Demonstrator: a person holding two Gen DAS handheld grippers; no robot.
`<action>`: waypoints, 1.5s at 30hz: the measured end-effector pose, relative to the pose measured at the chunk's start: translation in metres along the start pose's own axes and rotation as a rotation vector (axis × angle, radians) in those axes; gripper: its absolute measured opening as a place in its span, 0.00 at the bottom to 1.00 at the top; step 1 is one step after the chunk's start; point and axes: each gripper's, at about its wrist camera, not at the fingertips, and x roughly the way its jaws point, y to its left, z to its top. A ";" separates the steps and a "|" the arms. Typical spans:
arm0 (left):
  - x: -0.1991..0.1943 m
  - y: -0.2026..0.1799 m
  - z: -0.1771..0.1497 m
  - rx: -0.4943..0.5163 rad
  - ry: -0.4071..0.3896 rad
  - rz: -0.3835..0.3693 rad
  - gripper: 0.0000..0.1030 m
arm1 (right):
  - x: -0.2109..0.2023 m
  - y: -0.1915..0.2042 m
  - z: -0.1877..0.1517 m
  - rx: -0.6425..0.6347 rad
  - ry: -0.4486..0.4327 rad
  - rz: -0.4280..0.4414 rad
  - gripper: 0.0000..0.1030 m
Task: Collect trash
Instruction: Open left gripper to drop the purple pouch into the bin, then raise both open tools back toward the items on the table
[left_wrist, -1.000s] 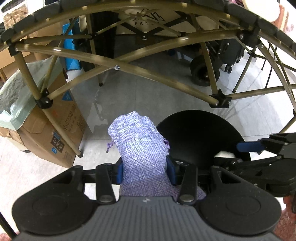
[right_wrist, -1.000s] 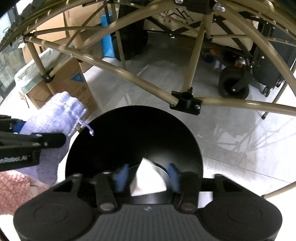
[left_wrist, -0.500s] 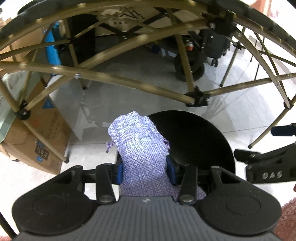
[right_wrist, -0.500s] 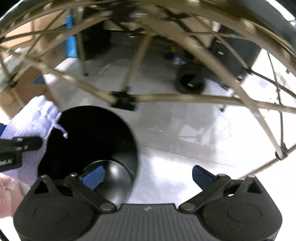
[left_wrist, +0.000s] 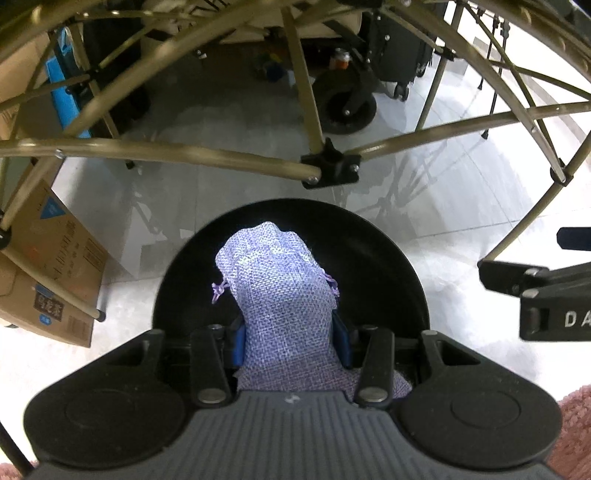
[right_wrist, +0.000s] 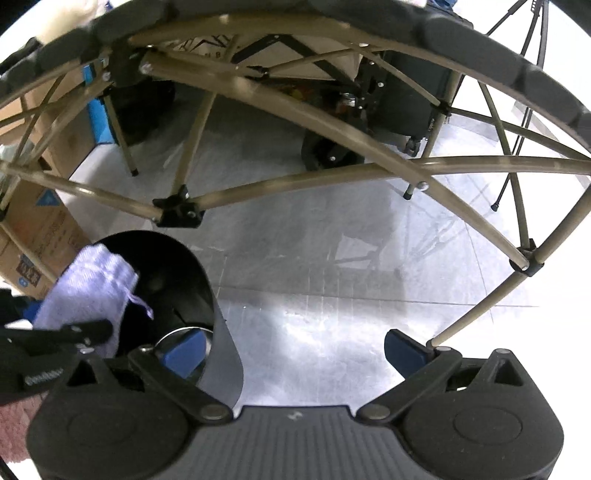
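**Pouch over the bin, right tongs wide**

The left tongs (left_wrist: 288, 339) are clamped on a lilac pouch (left_wrist: 275, 288), blue pads pressing both sides of its coarse, loosely woven cloth. The pouch stands up from between the fingers, rounded and gathered at the top, with thin drawstring ends dangling on either side. Right behind and beneath it gapes the black bin (left_wrist: 388, 266), a smooth, round, matte cylinder with a dark inside; the pouch's top sits over that opening.

Over to the right tongs (right_wrist: 295, 350): spread wide apart, nothing between the blue pads. The left pad hangs over the bin's rim (right_wrist: 221, 332), the right pad over bare floor. The pouch is seen here at the far left, against the bin mouth.

Outward now: the floor (right_wrist: 332, 277) is pale, glossy tile, open to the right of the bin. Overhead, a frame of dull brass-coloured tubes (left_wrist: 184, 153) with black plastic joints crosses just beyond the bin's far rim. A cardboard box (left_wrist: 48, 266) stands to the left, near the bin. Farther back, a black wheel (left_wrist: 347, 107) and dark equipment.
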 end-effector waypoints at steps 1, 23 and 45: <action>0.003 0.000 0.000 -0.003 0.013 0.000 0.44 | 0.000 -0.001 0.000 0.007 -0.001 -0.003 1.00; 0.019 -0.003 0.002 -0.041 0.113 0.049 1.00 | 0.001 -0.006 0.001 0.021 0.005 -0.017 1.00; -0.022 0.008 0.003 -0.064 0.021 0.091 1.00 | -0.022 -0.009 -0.001 0.013 -0.057 0.012 1.00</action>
